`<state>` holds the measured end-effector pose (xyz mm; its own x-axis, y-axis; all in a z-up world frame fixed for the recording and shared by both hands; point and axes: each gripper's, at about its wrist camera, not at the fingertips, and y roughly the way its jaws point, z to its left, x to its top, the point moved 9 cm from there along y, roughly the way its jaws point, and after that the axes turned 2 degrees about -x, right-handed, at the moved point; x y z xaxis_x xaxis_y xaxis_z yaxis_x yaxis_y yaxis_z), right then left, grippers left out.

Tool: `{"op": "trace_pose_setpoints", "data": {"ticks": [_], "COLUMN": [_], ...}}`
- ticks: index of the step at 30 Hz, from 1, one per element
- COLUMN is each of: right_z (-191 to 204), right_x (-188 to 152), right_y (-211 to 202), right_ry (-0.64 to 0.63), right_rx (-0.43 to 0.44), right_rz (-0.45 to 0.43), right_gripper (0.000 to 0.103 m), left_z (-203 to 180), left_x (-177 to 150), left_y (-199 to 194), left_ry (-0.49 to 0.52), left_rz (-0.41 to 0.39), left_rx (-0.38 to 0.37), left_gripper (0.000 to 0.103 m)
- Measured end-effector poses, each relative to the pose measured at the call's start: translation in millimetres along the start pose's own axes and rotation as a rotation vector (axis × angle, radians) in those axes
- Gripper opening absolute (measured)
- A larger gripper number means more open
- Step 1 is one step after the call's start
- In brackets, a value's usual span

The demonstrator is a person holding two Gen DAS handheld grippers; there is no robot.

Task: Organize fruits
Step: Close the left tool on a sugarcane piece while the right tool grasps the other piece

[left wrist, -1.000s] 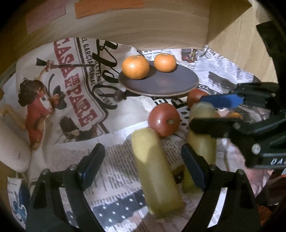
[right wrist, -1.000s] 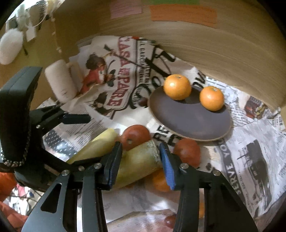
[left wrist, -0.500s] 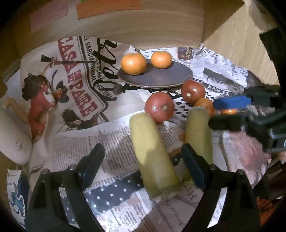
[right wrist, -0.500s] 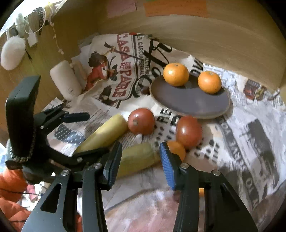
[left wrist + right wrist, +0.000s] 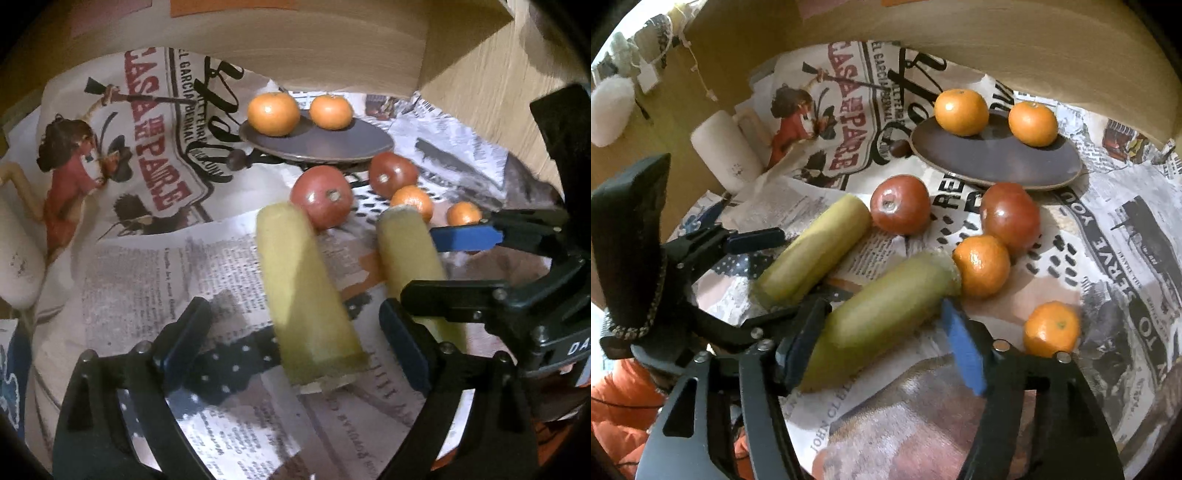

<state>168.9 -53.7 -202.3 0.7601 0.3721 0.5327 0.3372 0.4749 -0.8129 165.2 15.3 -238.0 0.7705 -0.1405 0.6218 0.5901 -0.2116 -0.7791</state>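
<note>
Two yellow-green corn cobs lie on newspaper. The left cob (image 5: 303, 291) sits between the open fingers of my left gripper (image 5: 291, 332). The right cob (image 5: 882, 317) lies between the open fingers of my right gripper (image 5: 882, 343), not clamped. Two red tomatoes (image 5: 900, 204) (image 5: 1010, 216) and two loose mandarins (image 5: 982, 266) (image 5: 1052, 328) lie beyond the cobs. A dark plate (image 5: 997, 158) at the back holds two mandarins (image 5: 961, 111) (image 5: 1033, 123). The right gripper also shows in the left wrist view (image 5: 447, 266).
A white mug (image 5: 724, 151) lies on its side at the left. A wooden wall (image 5: 1034, 48) curves behind the plate. Newspaper (image 5: 1126, 229) covers the surface. An orange sleeve (image 5: 620, 413) shows at the lower left.
Both grippers have pulled back toward me; the fruits look farther away. The right gripper's jaws have opened wider around the right cob. The fruits have not moved.
</note>
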Motion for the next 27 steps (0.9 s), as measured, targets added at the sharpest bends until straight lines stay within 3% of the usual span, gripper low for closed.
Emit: {"op": "trace_pose_setpoints", "data": {"ticks": [6,13,19,24,27], "right_z": [1,4,6,-5,-11], "right_x": [1,5,1,-3,-4], "right_y": [14,16,9,3,-1], "right_ry": [0.043,-0.022,-0.134,-0.170,-0.155], "right_rx": [0.056,0.024,-0.011,-0.071,-0.073], "right_rz": [0.032,0.026,0.058,0.066,0.060], "right_gripper": [0.064,0.057,0.041,0.035,0.035], "left_z": [8,24,16,8,12], "left_x": [-4,3,13,17,13], "left_y": [-7,-9,6,12,9], "left_ry": [0.013,-0.074,-0.061,-0.058,-0.059], "left_rz": [-0.005,-0.014,-0.008,0.001,0.006], "left_rx": [0.008,-0.020,-0.024,-0.057,-0.054], "left_gripper": [0.093,0.093,0.072,0.039,0.037]}}
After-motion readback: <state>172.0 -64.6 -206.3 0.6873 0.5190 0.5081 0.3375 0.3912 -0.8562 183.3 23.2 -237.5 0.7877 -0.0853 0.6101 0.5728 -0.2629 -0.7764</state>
